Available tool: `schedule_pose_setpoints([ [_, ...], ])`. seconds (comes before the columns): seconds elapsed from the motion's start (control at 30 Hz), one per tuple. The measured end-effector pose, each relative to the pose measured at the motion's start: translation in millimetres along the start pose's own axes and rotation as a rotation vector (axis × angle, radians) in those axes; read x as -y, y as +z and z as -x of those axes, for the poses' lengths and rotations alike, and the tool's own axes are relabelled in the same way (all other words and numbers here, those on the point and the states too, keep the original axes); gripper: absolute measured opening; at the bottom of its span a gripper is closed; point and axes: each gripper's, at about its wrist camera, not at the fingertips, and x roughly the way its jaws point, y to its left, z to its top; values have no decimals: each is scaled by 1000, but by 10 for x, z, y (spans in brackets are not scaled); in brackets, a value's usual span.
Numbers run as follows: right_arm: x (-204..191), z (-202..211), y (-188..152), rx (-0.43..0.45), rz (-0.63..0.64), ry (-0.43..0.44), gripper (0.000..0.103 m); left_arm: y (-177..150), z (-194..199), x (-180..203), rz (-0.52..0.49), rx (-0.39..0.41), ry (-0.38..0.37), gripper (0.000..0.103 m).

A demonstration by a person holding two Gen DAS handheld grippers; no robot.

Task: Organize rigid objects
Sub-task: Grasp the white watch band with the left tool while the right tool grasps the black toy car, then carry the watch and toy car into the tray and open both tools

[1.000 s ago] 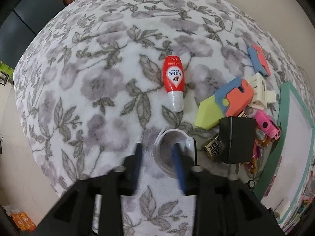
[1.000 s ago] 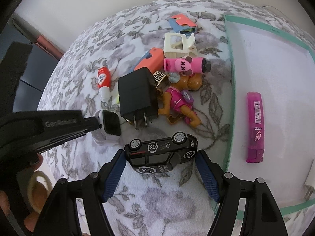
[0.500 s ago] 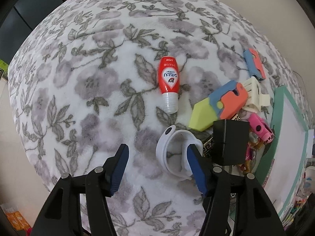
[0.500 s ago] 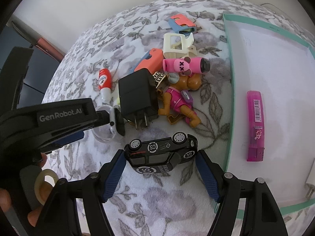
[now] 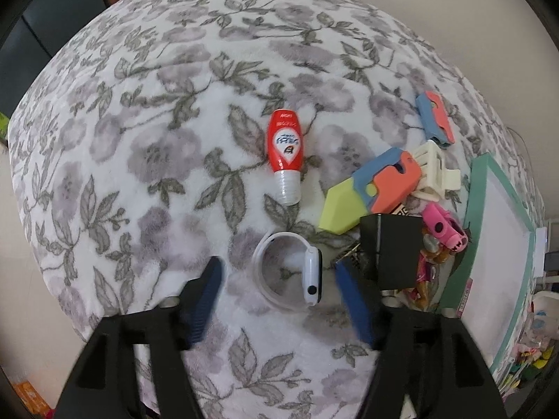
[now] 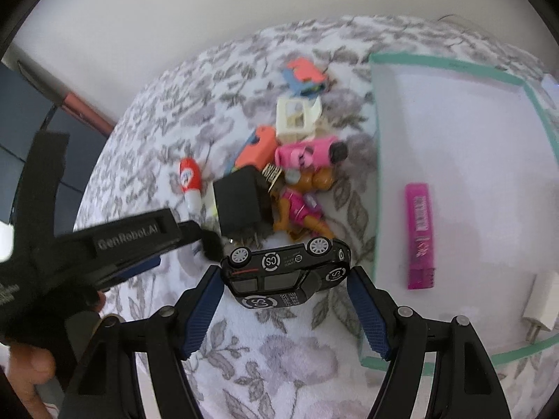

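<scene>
A white smartwatch (image 5: 307, 272) with a looped band lies on the floral blanket between the open fingers of my left gripper (image 5: 279, 279), which touch nothing. My right gripper (image 6: 284, 286) is open, its fingers on either side of a black toy car (image 6: 284, 272) lying on its side; I cannot tell whether they touch it. A green-rimmed white tray (image 6: 375, 160) to the right holds a pink lighter (image 6: 421, 235) and a white plug (image 6: 539, 305).
A pile sits left of the tray: a black charger (image 6: 237, 202), a pink toy (image 6: 305, 153), a dog figure (image 6: 300, 202), a cream clip (image 6: 295, 118), foam blocks (image 5: 377, 188) and a red bottle (image 5: 285, 153). The left gripper's arm (image 6: 115, 244) crosses the right wrist view.
My left gripper opened from around the watch band and pulled back a little, leaving the watch on the blanket. The right gripper stayed around the toy car, its view shifting slightly.
</scene>
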Motion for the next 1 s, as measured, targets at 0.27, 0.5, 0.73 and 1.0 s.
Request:
schedule_pose_setpoints([
  [0.27, 67, 29, -5, 12, -20, -22, 75, -26, -194, 68, -43, -49, 52, 85],
  [0.5, 85, -21, -17, -2, -22, -30, 75, -71, -366, -8, -25, -81, 94, 83],
  [0.73, 104, -42, -19, -10, -28, -32, 75, -143, -414, 18, -71, -69, 88, 56],
  [1.0, 115, 10, 7, 11, -36, -34, 75, -138, -296, -14, -72, -40, 96, 49],
])
